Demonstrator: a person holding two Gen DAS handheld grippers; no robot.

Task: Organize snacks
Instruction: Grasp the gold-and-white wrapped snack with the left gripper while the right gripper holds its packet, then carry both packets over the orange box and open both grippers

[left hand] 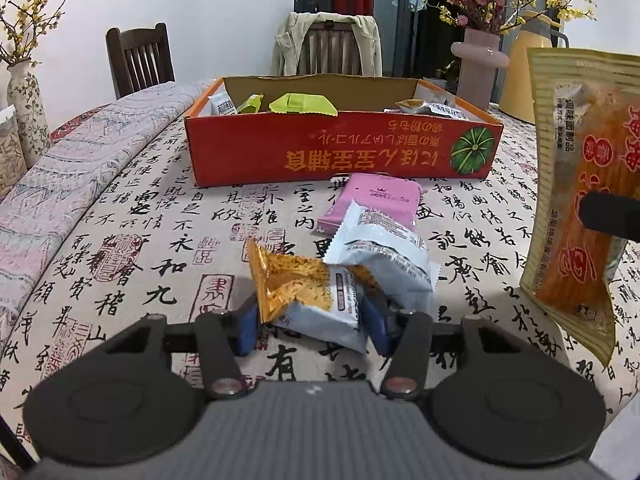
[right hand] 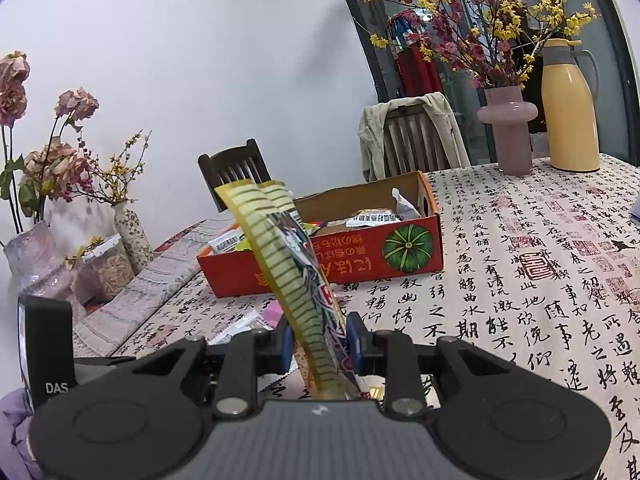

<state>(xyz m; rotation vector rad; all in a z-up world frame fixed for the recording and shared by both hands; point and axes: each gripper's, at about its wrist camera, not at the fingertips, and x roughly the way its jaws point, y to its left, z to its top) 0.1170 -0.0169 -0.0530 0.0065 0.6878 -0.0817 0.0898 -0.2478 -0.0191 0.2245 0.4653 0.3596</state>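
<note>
A tabletop (left hand: pixel 132 216) covered in a cream cloth printed with black calligraphy and red seals filled the room's foreground, with wooden chairs, flower vases and a yellow flask (right hand: pixel 570 108) beyond it. Near the middle of the cloth sat a shallow red cardboard box (left hand: pixel 344 152) with a green pumpkin printed on its front wall, and several small snack packets already lay inside. To the right, the right gripper (right hand: pixel 320 342) held a long yellow-striped snack pouch (right hand: pixel 288 280) upright, its blue pads pressed against both faces, clear of the cloth and short of the box. On the cloth in front of the box lay a pink packet (left hand: pixel 376 202) and, just nearer, a pale blue packet (left hand: pixel 384 252), the two overlapping. Closest of all, the left gripper (left hand: pixel 314 326) stood with its jaws around a small gold-and-grey packet (left hand: pixel 308 300), the pads touching or nearly touching its sides; the packet appeared to rest on the cloth. To do this step well, it seemed wise to squeeze the small packet at its fuller body, not its crinkled gold end, lift it straight up so the blue packet beside it stayed put, and carry each snack over the box wall before letting go.
</note>
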